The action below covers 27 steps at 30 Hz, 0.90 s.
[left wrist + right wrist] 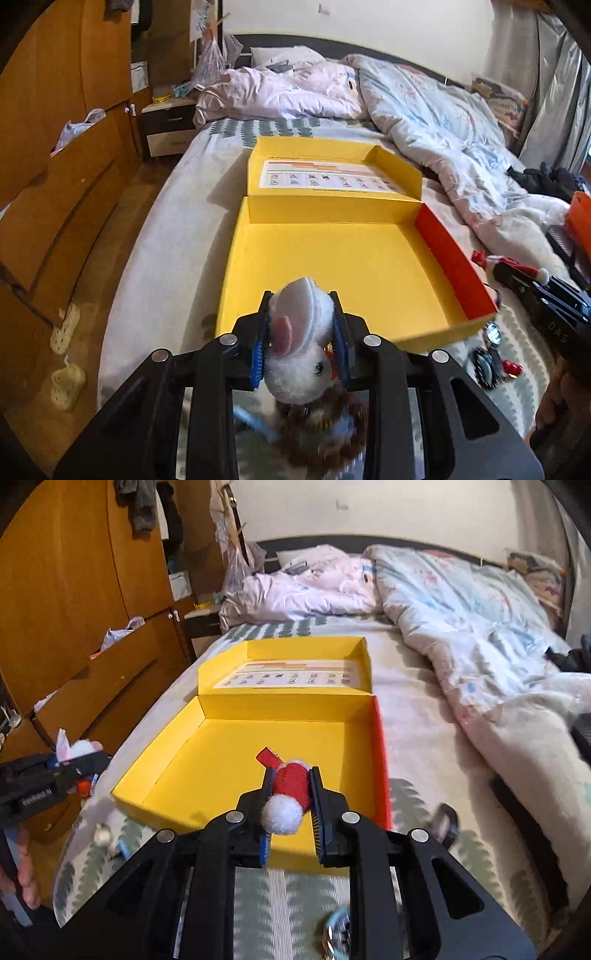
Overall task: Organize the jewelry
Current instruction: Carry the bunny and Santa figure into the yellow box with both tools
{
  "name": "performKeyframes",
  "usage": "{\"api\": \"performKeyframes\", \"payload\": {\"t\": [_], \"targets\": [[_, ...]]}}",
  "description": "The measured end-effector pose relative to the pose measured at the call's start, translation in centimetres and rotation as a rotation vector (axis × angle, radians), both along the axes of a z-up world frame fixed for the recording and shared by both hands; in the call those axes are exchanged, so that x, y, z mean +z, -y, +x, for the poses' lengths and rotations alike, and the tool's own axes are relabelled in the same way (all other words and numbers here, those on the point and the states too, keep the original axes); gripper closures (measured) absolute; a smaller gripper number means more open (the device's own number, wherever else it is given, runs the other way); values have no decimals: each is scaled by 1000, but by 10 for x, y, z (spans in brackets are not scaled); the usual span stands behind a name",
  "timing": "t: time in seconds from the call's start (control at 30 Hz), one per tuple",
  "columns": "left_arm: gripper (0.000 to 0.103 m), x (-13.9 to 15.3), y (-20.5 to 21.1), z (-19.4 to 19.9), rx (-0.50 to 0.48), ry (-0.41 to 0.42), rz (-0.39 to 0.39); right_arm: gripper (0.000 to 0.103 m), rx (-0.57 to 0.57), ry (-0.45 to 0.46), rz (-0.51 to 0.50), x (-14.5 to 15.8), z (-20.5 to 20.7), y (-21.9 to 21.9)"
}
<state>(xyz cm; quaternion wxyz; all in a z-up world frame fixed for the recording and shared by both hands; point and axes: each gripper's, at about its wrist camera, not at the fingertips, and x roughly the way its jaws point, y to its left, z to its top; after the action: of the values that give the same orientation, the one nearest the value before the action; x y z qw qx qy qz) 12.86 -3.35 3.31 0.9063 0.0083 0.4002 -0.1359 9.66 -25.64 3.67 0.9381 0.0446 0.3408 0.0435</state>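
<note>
We hold the white plush charm (301, 332) pinched in the left gripper (302, 334) at lower centre of the left view, and the red pom-pom clip (291, 788) pinched in the right gripper (291, 801). The open yellow box (332, 266) lies directly ahead of both, beyond its near wall; its floor is bare. The clip appears nearer. Loose trinkets (489, 360) lie outside the near right corner.

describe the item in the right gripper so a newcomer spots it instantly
Start at the open yellow box on the bed. Just above its near edge, the right gripper has its jaws shut on a small Santa hat clip: red felt, white pompom, unlike the white plush mouse held left.
</note>
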Motion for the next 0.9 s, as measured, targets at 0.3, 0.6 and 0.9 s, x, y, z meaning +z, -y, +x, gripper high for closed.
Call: {"api": "performKeyframes", "payload": {"t": [0.3, 0.6, 0.9], "targets": [[73, -36, 28, 59, -10, -95, 13, 85, 9, -82, -5, -25, 72, 6], [73, -60, 47, 100, -19, -160, 51, 85, 25, -174, -26, -51, 124, 0], [72, -79, 48, 123, -3, -211, 33, 81, -2, -272, 11, -77, 154, 10]]}}
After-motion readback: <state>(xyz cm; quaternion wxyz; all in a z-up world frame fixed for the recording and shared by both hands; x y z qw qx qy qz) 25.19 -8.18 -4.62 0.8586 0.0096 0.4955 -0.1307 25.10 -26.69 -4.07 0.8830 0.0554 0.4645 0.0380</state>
